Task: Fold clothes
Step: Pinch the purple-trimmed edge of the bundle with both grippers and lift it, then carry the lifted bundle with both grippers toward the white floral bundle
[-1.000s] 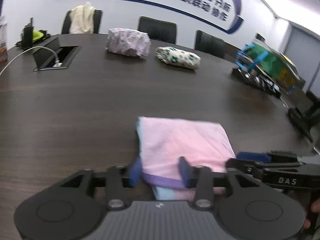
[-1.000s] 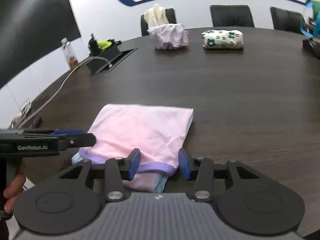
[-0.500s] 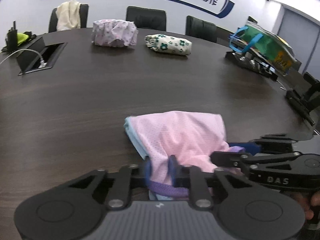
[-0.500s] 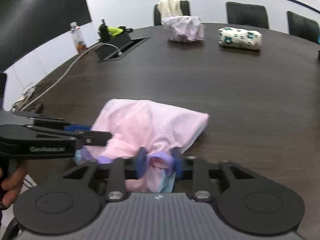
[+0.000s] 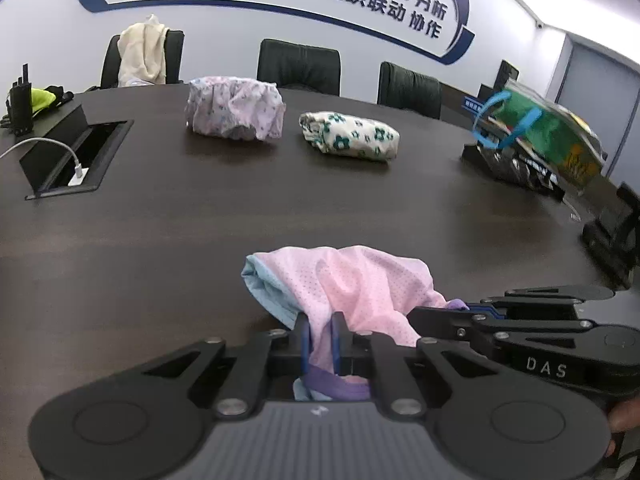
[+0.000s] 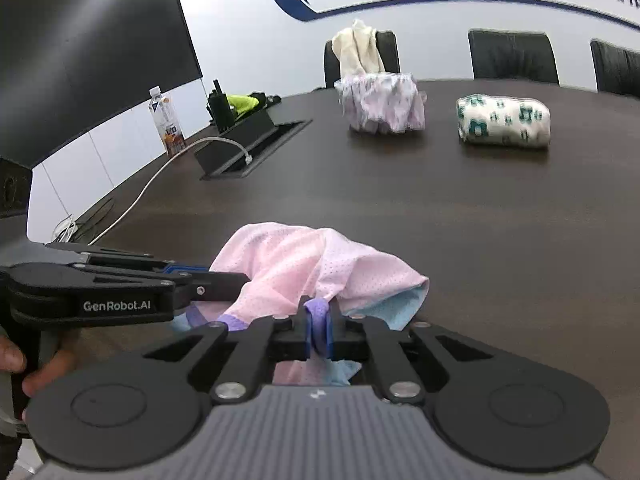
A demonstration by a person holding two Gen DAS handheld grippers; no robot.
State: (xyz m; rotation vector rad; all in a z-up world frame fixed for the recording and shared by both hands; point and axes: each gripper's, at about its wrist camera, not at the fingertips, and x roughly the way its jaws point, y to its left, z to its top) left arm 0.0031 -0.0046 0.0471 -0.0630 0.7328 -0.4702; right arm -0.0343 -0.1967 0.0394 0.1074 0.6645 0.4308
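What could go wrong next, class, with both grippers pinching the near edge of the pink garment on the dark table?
1. The left gripper is closing on bunched mesh of the pink garment; it may hold only one layer, so the blue lining could sag away.
2. The right gripper grips just the purple waistband, which might slip out.
3. The grippers sit close together, so they could collide or crease the fold.

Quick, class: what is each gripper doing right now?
Left gripper: closing, its pads pinching the pink garment.
Right gripper: shut on the same garment's purple edge.
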